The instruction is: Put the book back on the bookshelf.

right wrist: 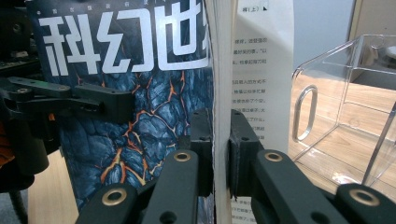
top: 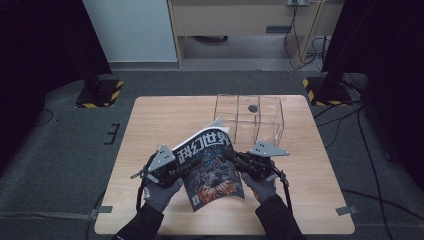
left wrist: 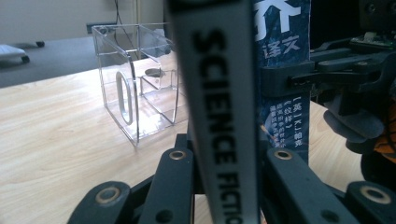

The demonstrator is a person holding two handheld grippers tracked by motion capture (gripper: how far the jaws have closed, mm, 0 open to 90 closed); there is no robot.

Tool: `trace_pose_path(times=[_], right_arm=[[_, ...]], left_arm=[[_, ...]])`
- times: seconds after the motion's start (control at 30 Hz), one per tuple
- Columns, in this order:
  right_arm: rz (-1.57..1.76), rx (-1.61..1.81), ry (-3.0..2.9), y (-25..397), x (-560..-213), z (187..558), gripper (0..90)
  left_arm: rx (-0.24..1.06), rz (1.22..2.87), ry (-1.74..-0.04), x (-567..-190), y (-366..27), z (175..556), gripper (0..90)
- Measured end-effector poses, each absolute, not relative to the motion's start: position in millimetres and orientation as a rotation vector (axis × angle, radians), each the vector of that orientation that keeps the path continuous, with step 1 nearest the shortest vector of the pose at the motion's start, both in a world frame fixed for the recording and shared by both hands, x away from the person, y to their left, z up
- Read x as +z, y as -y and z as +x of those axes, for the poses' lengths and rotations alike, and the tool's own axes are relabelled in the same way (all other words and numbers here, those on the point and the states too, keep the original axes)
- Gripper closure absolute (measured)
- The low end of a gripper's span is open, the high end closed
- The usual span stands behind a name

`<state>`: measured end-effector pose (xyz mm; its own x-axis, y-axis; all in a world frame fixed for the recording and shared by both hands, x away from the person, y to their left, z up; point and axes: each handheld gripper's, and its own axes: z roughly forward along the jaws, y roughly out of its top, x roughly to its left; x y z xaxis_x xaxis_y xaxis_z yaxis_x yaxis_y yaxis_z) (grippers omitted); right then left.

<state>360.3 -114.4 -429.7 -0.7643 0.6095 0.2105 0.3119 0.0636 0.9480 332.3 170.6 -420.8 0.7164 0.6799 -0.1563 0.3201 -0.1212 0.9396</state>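
A magazine [top: 212, 167] with a dark blue and orange cover and large white characters is held up off the wooden table, tilted, between both grippers. My left gripper [top: 176, 171] is shut on its spine side; the white spine with black "SCIENCE FICTION" lettering [left wrist: 219, 116] runs up between the jaws. My right gripper [top: 239, 161] is shut on the opposite page edge [right wrist: 219, 140], with the cover [right wrist: 140, 107] on one side and a printed white page [right wrist: 261, 79] on the other. Each gripper view also shows the other gripper clamped on the magazine.
A clear acrylic box [top: 249, 117] with dividers and a slot handle stands on the table [top: 155, 125] just behind the magazine, a small dark object inside it. Yellow-black striped stand bases [top: 100, 92] sit on the floor at both far corners, with cables at right.
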Motion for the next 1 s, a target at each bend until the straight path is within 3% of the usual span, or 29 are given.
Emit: trace_pose_path(times=[0.3,0.57,0.77,1.0], right_arm=[[0.953,1.759,-2.094,114.0,-430.5,360.6,82.9],[0.955,1.797,-2.055,114.6,-428.6,362.5,82.9],[0.977,1.769,-2.066,118.3,-429.5,363.8,71.0],[0.978,1.760,-2.071,121.1,-430.1,365.7,70.0]], left_arm=[[0.346,1.671,-0.857,-422.8,-169.1,332.6,80.3],[0.408,1.675,-0.828,-414.5,-166.1,332.4,81.9],[0.395,1.675,-0.797,-415.7,-164.8,328.0,81.9],[0.372,1.639,-0.795,-419.5,-163.8,328.4,80.4]])
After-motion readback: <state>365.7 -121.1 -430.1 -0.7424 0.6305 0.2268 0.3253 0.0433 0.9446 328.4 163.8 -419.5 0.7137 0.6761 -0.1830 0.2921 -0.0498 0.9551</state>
